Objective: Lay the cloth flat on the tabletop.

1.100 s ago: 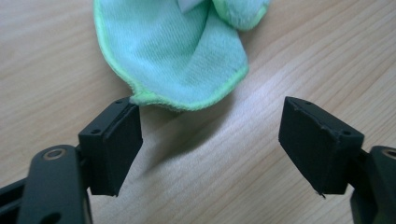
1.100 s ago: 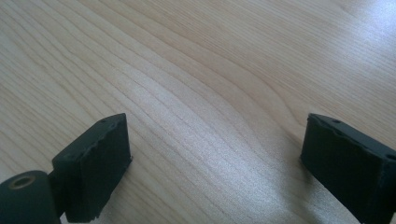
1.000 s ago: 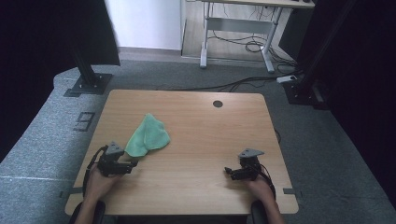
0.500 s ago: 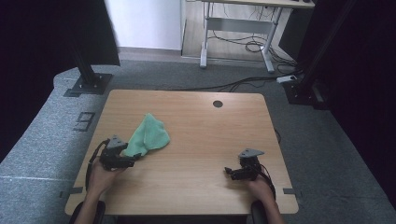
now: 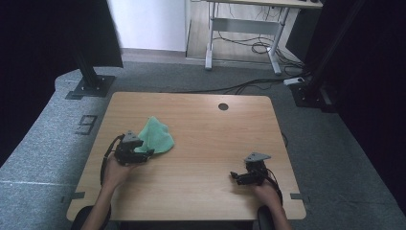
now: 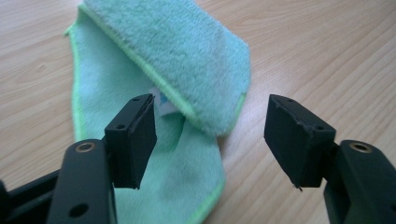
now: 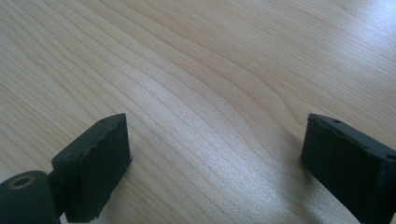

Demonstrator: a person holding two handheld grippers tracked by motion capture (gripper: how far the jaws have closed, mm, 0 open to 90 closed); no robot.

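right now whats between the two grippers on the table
Bare wood: in the high view nothing lies between the left gripper at the green cloth and the right gripper.

Lab/office: black curtains [image 5: 43, 33], desk frame [image 5: 244, 28], floor cables [image 5: 253, 48].

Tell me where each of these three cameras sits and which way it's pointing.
High view: fixed above the person's side, looking forward and down on the wooden table; both forearms, the left gripper and right gripper show.
Left gripper view: rides the left gripper, looking along its open, just-closing fingers at the green cloth.
Right gripper view: rides the right gripper, looking past its open fingers at bare tabletop.
Shared: the high and left gripper views both show the cloth.
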